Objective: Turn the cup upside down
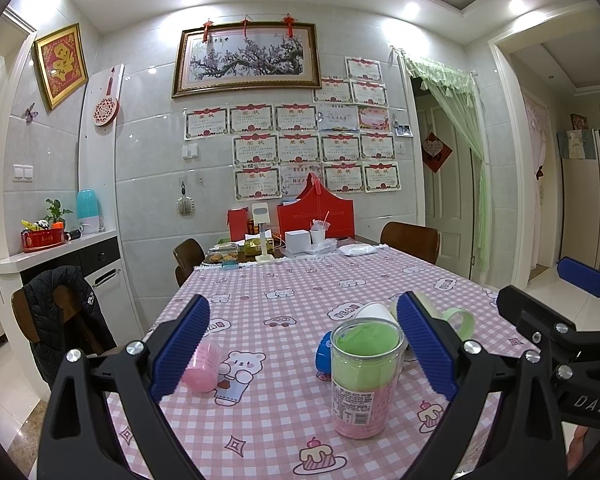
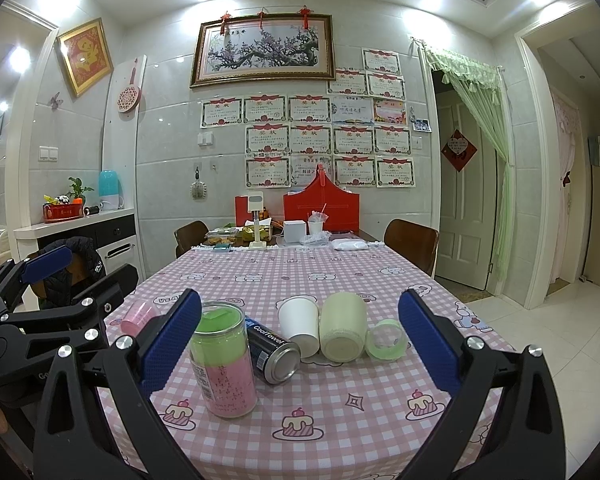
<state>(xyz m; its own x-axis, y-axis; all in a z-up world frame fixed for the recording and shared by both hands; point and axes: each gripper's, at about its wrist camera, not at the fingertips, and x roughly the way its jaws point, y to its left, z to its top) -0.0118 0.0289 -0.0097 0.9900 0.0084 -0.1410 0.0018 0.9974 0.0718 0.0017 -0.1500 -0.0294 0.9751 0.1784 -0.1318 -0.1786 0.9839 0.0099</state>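
Note:
A clear cup [image 1: 362, 376] filled with green and pink stands upright near the table's front edge; in the right wrist view [image 2: 223, 362] it stands just right of my right gripper's left finger. My left gripper [image 1: 304, 346] is open and empty, the cup between its fingers toward the right one. My right gripper [image 2: 300, 344] is open and empty. Between its fingers lie a blue can [image 2: 271, 354], a white paper cup [image 2: 300, 326], a pale green cup [image 2: 342, 330] and a small green cup [image 2: 385, 340], all on their sides. A small pink cup [image 1: 202, 366] lies on its side by the left gripper's left finger.
The table has a pink checked cloth [image 2: 340, 412]. Red boxes [image 1: 315, 216], a white box and snacks crowd its far end. Wooden chairs stand around it; one at the left holds a black jacket [image 1: 66, 320]. An open doorway is at the right.

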